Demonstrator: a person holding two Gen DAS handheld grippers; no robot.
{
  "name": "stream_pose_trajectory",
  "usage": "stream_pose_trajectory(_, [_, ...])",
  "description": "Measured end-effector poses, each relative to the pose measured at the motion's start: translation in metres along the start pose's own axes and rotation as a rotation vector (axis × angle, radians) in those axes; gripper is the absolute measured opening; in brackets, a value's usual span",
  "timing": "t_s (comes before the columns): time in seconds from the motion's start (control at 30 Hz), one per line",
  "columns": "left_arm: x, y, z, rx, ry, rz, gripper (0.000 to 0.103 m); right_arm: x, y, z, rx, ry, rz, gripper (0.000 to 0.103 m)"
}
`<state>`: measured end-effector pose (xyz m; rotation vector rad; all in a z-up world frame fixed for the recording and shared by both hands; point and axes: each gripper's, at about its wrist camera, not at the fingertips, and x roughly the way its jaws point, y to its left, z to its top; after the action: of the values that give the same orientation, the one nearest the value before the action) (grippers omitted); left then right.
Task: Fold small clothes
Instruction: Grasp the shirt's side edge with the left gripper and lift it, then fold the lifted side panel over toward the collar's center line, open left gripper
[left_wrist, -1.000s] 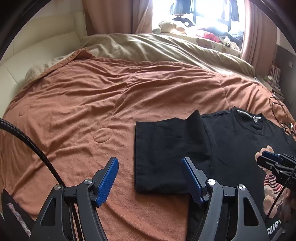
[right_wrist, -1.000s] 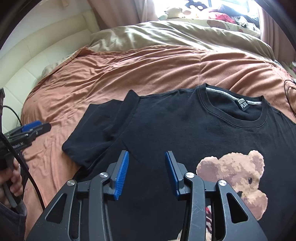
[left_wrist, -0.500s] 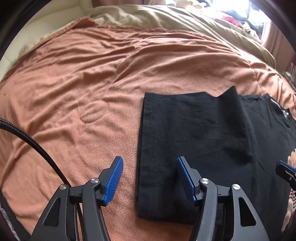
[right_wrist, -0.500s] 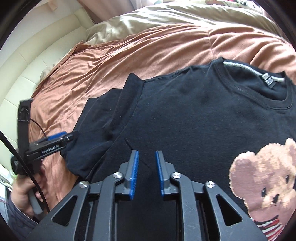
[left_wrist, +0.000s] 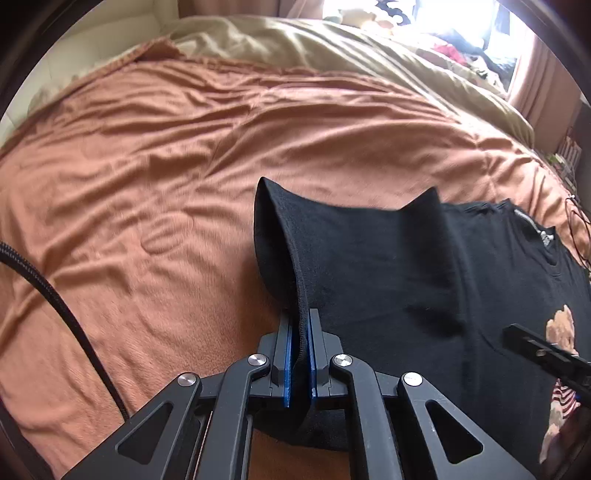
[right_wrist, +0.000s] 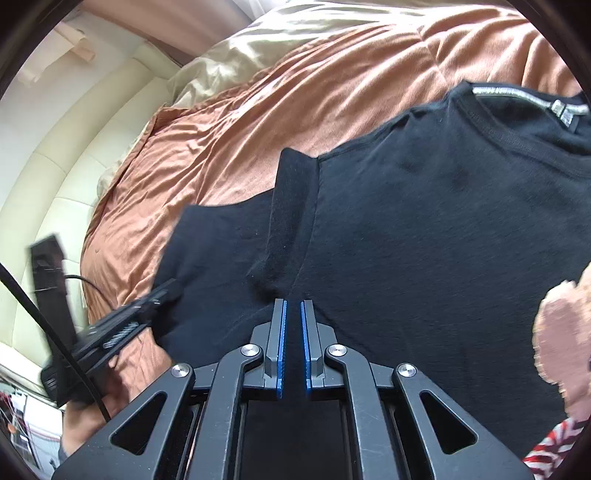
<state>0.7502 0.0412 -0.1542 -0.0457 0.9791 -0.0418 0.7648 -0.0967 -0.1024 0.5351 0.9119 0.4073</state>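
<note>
The black T-shirt (right_wrist: 424, 229) lies front up on the rust-orange blanket (left_wrist: 155, 177) that covers the bed, its collar (right_wrist: 524, 110) toward the far side and its body spread toward the near edge. A teddy-bear print (right_wrist: 561, 332) shows on the chest, cut off at the picture's right edge. One sleeve (left_wrist: 354, 258) reaches out over the blanket.

The left gripper (left_wrist: 300, 350) is clenched on the hem of that sleeve: the cloth edge runs up between its blue pads (left_wrist: 286, 362) and the sleeve stands lifted off the blanket, its opening bowed into a dark pocket. The rest of the sleeve slopes down to the shoulder seam, where a ridge of cloth stands up.

The right gripper (right_wrist: 292, 347) sits on the shirt's body just below the armpit, near the foot of that ridge. Its pads (right_wrist: 281, 350) are drawn nearly together with black cloth in the narrow gap, so it grips a pinch of the shirt. In its view the left gripper comes in from the left onto the sleeve, with a hand (right_wrist: 88, 417) under it and a black cable (right_wrist: 55, 332) trailing across.

Beyond the blanket lies a beige duvet (left_wrist: 332, 48) at the far edge, and a cream padded headboard (right_wrist: 55, 184) curves along the left.
</note>
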Motion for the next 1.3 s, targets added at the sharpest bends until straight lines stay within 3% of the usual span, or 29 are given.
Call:
stream_pose_trajectory(0.2, [-0.029,-0.011,0.012,0.022,-0.05,-0.035,0.007,0.033,0.005,-0.004,0.014,0.08,-0.019,0.004])
stream_pose_trajectory(0.27, [-0.038,-0.017,0.013,0.033,-0.06,-0.054,0.007,0.027,0.006,0.002,0.016,0.089,-0.017,0.004])
stream_pose_trajectory(0.37, [-0.05,-0.032,0.016,0.069,-0.083,-0.066,0.007,0.001,0.009,0.012,-0.023,0.026,-0.053,0.004])
stream_pose_trajectory(0.57, [-0.068,-0.063,0.022,0.105,-0.111,-0.111,0.007,-0.033,-0.017,0.017,-0.003,-0.004,-0.102,0.005])
stream_pose_trajectory(0.7, [-0.076,-0.087,0.022,0.137,-0.122,-0.144,0.007,-0.047,-0.035,0.02,0.021,-0.009,-0.116,0.013])
stream_pose_trajectory(0.9, [-0.076,-0.124,0.013,0.17,-0.105,-0.211,0.007,-0.071,-0.051,0.015,0.058,-0.037,-0.153,0.042])
stream_pose_trajectory(1.07, [-0.067,-0.153,-0.003,0.198,-0.045,-0.318,0.007,-0.09,-0.068,0.009,0.106,-0.055,-0.155,0.044])
stream_pose_trajectory(1.17, [-0.064,-0.166,-0.01,0.234,0.012,-0.363,0.013,-0.103,-0.073,0.001,0.121,-0.061,-0.145,0.044])
stream_pose_trajectory(1.23, [-0.068,-0.171,-0.012,0.266,-0.003,-0.336,0.028,-0.104,-0.077,-0.001,0.126,-0.058,-0.138,0.044])
stream_pose_trajectory(1.3, [-0.071,-0.167,-0.013,0.277,-0.025,-0.298,0.034,-0.099,-0.079,0.0,0.125,-0.055,-0.13,0.044])
